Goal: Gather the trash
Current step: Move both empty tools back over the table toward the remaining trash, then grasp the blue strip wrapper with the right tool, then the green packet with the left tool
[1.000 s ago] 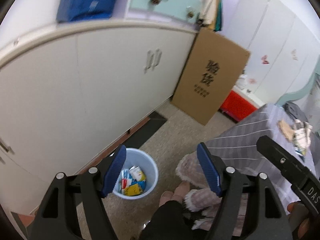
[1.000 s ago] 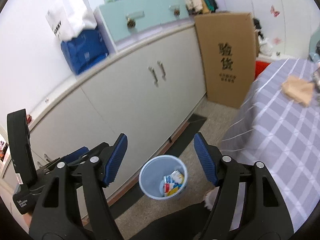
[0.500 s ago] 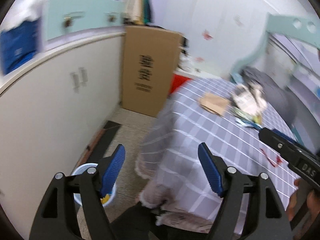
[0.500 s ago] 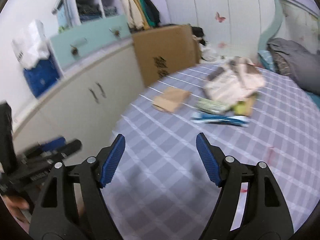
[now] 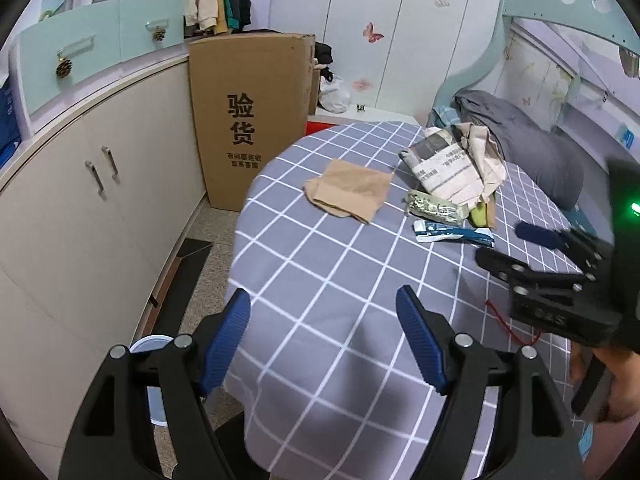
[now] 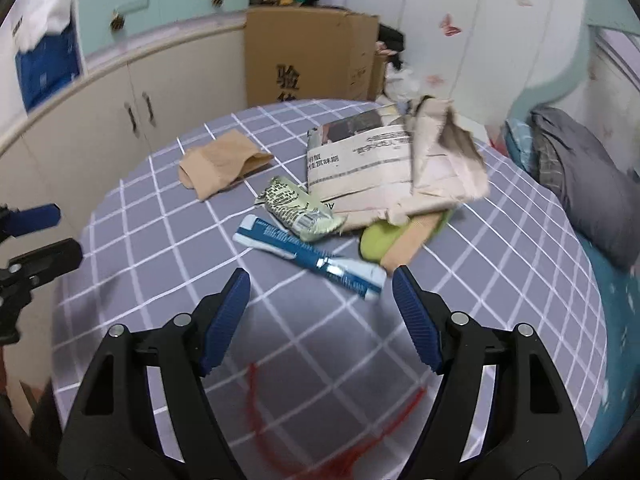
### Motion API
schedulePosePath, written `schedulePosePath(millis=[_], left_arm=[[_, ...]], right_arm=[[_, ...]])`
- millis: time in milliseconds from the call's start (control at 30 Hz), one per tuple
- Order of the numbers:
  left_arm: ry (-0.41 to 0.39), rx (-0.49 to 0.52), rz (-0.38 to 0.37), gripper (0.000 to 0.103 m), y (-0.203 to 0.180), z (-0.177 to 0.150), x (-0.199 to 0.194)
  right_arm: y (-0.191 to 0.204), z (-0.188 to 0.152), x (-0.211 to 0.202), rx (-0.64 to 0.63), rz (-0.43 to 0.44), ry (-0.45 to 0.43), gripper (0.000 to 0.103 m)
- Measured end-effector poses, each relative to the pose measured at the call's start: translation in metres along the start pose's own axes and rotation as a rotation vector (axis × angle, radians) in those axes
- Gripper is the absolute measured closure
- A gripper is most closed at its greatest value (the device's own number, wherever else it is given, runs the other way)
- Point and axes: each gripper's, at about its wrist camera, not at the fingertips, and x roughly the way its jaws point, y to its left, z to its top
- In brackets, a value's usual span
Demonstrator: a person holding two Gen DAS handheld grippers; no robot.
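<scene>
Trash lies on a bed with a grey checked sheet (image 5: 320,264): a tan paper bag (image 5: 348,192) (image 6: 220,168), crumpled newspaper (image 5: 452,164) (image 6: 384,160), a green-white wrapper (image 5: 436,206) (image 6: 300,208), a blue-white wrapper (image 5: 452,236) (image 6: 308,258) and a red string (image 6: 256,412). My right gripper (image 6: 321,276) hovers open and empty just short of the blue-white wrapper. Over the sheet's near corner my left gripper (image 5: 322,296) is open and empty too. A light blue bin (image 5: 154,400) on the floor is mostly hidden behind the left finger.
A tall cardboard box (image 5: 248,120) leans on cream cabinets (image 5: 100,184) left of the bed. A grey blanket (image 5: 528,148) is heaped at the far end. A green object (image 6: 380,240) lies under the newspaper. A hand (image 5: 616,392) holds the right gripper.
Both views have swung from the floor bin and cabinets across to the bed and its trash. The bin has slid to the left view's lower edge. Both grippers have stayed open and empty.
</scene>
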Motion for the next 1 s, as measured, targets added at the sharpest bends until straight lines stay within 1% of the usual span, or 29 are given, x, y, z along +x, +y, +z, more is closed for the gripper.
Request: schedulePosePath(millis=[67, 133, 200, 233, 300, 333, 367, 400, 467, 567, 667, 733, 867, 933, 1000], left_arm=[[0.007, 0.0, 0.002, 0.029, -0.002, 0.002, 0.003], [0.013, -0.002, -0.001, 0.029, -0.003, 0.004, 0.006], [0.018, -0.008, -0.007, 0.027, -0.004, 0.007, 0.008], [0.025, -0.019, -0.016, 0.027, -0.004, 0.008, 0.009], [0.033, -0.04, -0.045, 0.026, -0.004, 0.01, 0.011], [0.037, -0.053, -0.06, 0.026, -0.004, 0.012, 0.012], [0.04, -0.06, -0.066, 0.025, -0.004, 0.013, 0.013], [0.041, -0.062, -0.067, 0.025, -0.004, 0.013, 0.014], [0.041, -0.061, -0.065, 0.025, -0.008, 0.015, 0.017], [0.037, -0.064, -0.052, 0.025, -0.011, 0.018, 0.021], [0.038, -0.085, -0.046, 0.024, -0.012, 0.02, 0.027], [0.037, -0.093, -0.04, 0.024, -0.012, 0.02, 0.029], [0.037, -0.096, -0.033, 0.024, -0.018, 0.024, 0.036], [0.035, -0.08, -0.027, 0.024, -0.027, 0.028, 0.04], [0.027, -0.054, -0.03, 0.024, -0.038, 0.032, 0.046]], right_arm=[[-0.003, 0.005, 0.012, -0.021, 0.006, 0.019, 0.037], [-0.006, 0.007, 0.024, -0.035, 0.037, 0.048, 0.042], [-0.008, 0.009, 0.028, -0.029, 0.057, 0.055, 0.042], [-0.009, 0.01, 0.029, -0.026, 0.068, 0.056, 0.045], [-0.01, 0.011, 0.031, -0.034, 0.098, 0.06, 0.057], [-0.011, 0.012, 0.031, -0.031, 0.135, 0.067, 0.068], [-0.009, 0.012, 0.029, -0.036, 0.14, 0.069, 0.071], [-0.006, 0.012, 0.028, -0.053, 0.132, 0.071, 0.071], [0.0, 0.011, 0.025, -0.067, 0.139, 0.07, 0.081], [0.005, 0.006, 0.019, -0.065, 0.157, 0.057, 0.088], [0.005, 0.0, 0.01, -0.041, 0.194, 0.026, 0.094], [0.003, -0.003, 0.0, -0.013, 0.202, -0.014, 0.097], [-0.014, -0.002, -0.018, 0.08, 0.235, -0.101, 0.097], [-0.022, 0.0, -0.026, 0.114, 0.221, -0.146, 0.097], [-0.035, 0.002, -0.031, 0.175, 0.195, -0.198, 0.097]])
